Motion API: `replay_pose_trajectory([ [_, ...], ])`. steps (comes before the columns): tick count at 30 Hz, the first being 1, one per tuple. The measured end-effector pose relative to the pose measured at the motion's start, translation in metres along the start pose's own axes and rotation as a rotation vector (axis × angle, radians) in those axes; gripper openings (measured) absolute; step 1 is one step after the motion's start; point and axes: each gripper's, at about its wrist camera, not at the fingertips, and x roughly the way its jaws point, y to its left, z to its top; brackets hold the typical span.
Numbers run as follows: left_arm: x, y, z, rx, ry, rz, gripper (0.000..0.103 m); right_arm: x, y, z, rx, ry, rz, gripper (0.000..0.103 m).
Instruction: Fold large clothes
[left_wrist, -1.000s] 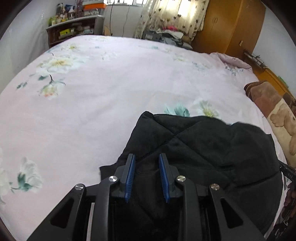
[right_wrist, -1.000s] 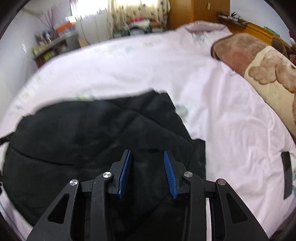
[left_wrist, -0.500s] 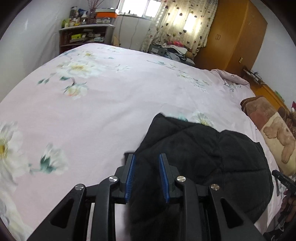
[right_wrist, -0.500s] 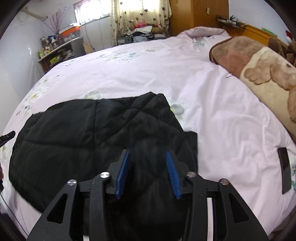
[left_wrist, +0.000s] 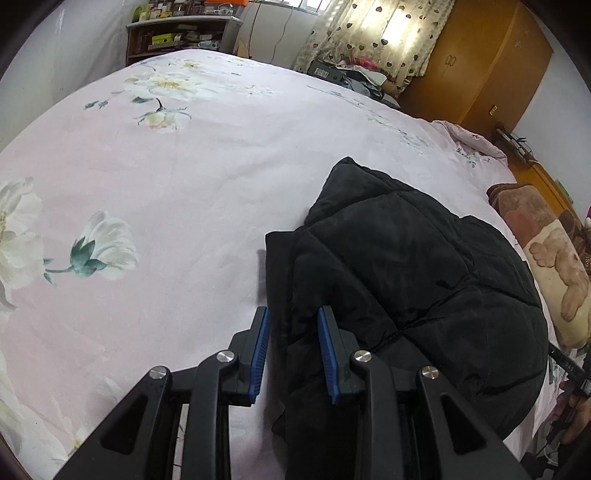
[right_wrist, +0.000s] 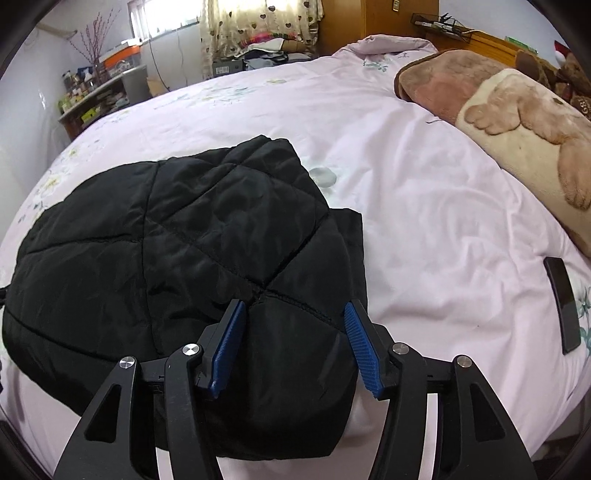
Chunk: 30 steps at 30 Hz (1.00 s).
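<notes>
A black quilted jacket lies folded and flat on the pink flowered bed. My left gripper hangs over the jacket's near left edge. Its jaws are opening, and a fold of that edge lies between them with a strip of sheet showing beside the left pad. In the right wrist view the jacket fills the left half. My right gripper is above its near right part, jaws opening wide. The fabric lies under and between the pads, which do not press on it.
A brown and cream bear-print blanket lies along the bed's right side. A flat black phone-like slab rests on the sheet to the right. A shelf and wooden wardrobe stand beyond the bed. A hand shows at the lower right.
My left gripper slid left from the jacket's middle to its left edge, and its jaws parted slightly. My right gripper's jaws spread much wider over the jacket.
</notes>
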Motion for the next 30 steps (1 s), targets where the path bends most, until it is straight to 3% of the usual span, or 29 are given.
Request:
replay_pose_trajectory([
  [2, 0.007, 0.008, -0.003, -0.028, 0.015, -0.011, 0.042, 0.008, -0.005, -0.002, 0.021, 0.018, 0.019, 0.062],
  [4, 0.012, 0.012, -0.002, -0.053, 0.037, -0.037, 0.043, 0.019, -0.015, -0.004, 0.064, 0.051, 0.041, 0.068],
  [7, 0.000, 0.012, 0.004, -0.077, 0.011, -0.070, 0.043, 0.023, -0.026, -0.002, 0.150, 0.078, 0.096, 0.069],
  [10, -0.008, 0.012, 0.005, -0.093, -0.014, -0.124, 0.047, 0.013, -0.023, -0.002, 0.134, 0.053, 0.096, 0.069],
  [13, 0.013, 0.015, -0.001, -0.081, 0.028, -0.106, 0.058, 0.021, -0.030, -0.006, 0.154, 0.067, 0.136, 0.069],
  [15, 0.025, 0.019, -0.003, -0.106, 0.042, -0.112, 0.071, 0.030, -0.036, -0.008, 0.178, 0.082, 0.165, 0.074],
  [25, 0.049, 0.012, 0.008, -0.055, 0.085, -0.122, 0.079, 0.057, -0.051, 0.000, 0.215, 0.089, 0.211, 0.076],
  [30, 0.045, 0.019, 0.000, -0.067, 0.087, -0.177, 0.079, 0.053, -0.053, -0.007, 0.216, 0.093, 0.234, 0.078],
])
